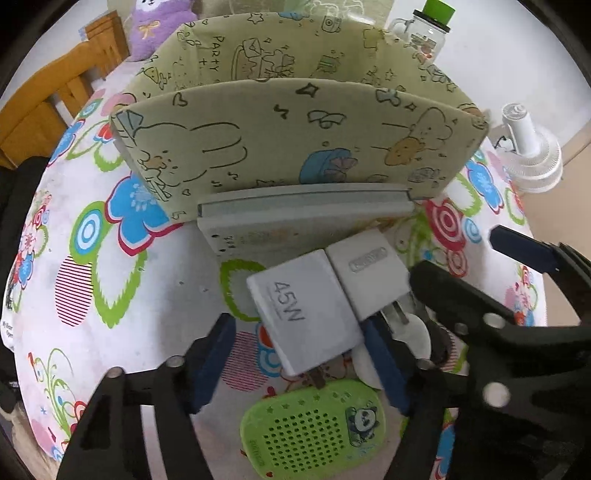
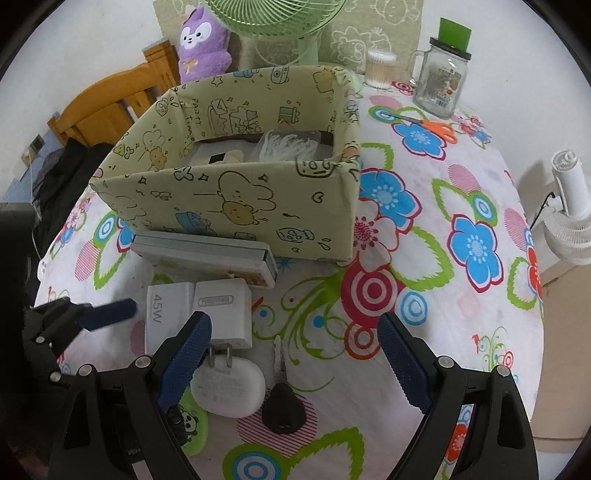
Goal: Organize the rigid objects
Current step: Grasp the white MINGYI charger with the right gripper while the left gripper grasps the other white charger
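A white "45W" charger [image 1: 303,317] lies on the flowered tablecloth between the blue pads of my left gripper [image 1: 299,328]. The right pad touches it and the left pad stands a little off, so the jaws are open around it. A second white charger [image 1: 369,280] lies against it. My right gripper [image 2: 295,321] hovers open and wide over that charger [image 2: 225,310], a rounded white plug [image 2: 229,387] and a black-headed key [image 2: 282,402], holding nothing. A green panda case [image 1: 314,432] lies nearest me. Behind the chargers a flat grey tin [image 2: 203,254] leans against the cartoon-print fabric box [image 2: 236,206].
The box holds white string and small items. A glass jar mug [image 2: 439,85], cotton swabs [image 2: 380,68] and orange scissors [image 2: 432,127] sit at the far right. A green fan [image 2: 280,22], purple plush [image 2: 201,44] and wooden chair [image 2: 107,107] stand behind.
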`<state>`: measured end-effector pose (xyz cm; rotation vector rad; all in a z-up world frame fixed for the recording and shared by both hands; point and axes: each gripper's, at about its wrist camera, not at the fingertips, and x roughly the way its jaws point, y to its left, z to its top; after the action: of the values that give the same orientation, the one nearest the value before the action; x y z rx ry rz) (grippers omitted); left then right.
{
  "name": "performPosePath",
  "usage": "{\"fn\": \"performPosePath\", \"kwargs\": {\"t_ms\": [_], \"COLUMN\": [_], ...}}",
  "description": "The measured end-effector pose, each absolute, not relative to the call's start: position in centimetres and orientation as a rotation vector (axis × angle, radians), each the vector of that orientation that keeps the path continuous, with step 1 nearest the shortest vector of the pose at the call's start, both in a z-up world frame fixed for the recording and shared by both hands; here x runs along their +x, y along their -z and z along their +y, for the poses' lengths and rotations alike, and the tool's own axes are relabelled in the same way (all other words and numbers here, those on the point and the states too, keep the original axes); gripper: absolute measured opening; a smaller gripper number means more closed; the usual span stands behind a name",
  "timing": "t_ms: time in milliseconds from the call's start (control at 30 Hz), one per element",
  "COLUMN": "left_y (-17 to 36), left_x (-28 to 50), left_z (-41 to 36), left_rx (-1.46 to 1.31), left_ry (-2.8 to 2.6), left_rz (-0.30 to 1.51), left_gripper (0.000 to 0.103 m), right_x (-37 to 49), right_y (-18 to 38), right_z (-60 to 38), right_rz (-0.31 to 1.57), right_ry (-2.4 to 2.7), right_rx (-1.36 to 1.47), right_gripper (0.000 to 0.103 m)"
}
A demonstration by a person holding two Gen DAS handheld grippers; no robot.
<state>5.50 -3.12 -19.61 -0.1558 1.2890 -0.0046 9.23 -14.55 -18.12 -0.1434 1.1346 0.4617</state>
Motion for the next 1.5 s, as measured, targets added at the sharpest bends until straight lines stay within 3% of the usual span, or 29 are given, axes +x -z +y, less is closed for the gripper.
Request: {"fn": "performPosePath", "kwargs": {"t_ms": [167,333,467,833,900,933,1233,1333,1467,1500], "left_y": [19.8,19.9,20.0,20.4,20.6,20.7,21.1,21.2,20.9,20.9], "left_x": [4.9,4.7,4.7,4.9,5.0,5.1,7.1,7.6,8.4,8.4], "left_z": [-2.6,-1.2,-0.8,-0.6,-0.9,-1.0,-2.0,-2.6,-3.8,-4.3], "left_rx": [-0.170,-0.138,-0.110,-0.034,-0.004,0.006,0.003,0.023,0.044,0.066], "left_ry": [0.021,-0.007,-0.011,-0.004,-0.006,-0.009,-0.010,-0.015,0.022,0.021], "left_rz": [1.316,1.325,1.326,1.341,1.341,1.342,1.343,1.347,1.350,1.347], "left_gripper": [0.058,0.058,0.065,0.075,0.078,0.078,0.078,0.074,0.048,0.048], "right_x": [9.3,9.5,9.6,10.3,10.2,10.2,10.9,11.3,11.5,11.4], "right_y": [18.5,19.1,19.6,22.1,22.2,22.3,22.0,22.1,22.5,22.7], "right_z": [-13.4,-12.4,-11.5,-9.1,-8.6,-8.4,-9.5,-10.1,-11.0,-11.1], "right_rz": [1.145,1.162,1.179,1.253,1.244,1.239,1.238,1.242,1.257,1.261], "right_ry": [-0.481,-0.490,-0.493,-0.475,-0.461,-0.450,-0.444,-0.428,-0.406,-0.401], "right_rx": [-0.158,-0.174,-0.177,-0.184,-0.225,-0.246,-0.214,-0.196,-0.157,-0.154], "right_gripper": [0.093,0.093,0.092,0.067,0.057,0.043,0.042,0.042,0.042,0.042]}}
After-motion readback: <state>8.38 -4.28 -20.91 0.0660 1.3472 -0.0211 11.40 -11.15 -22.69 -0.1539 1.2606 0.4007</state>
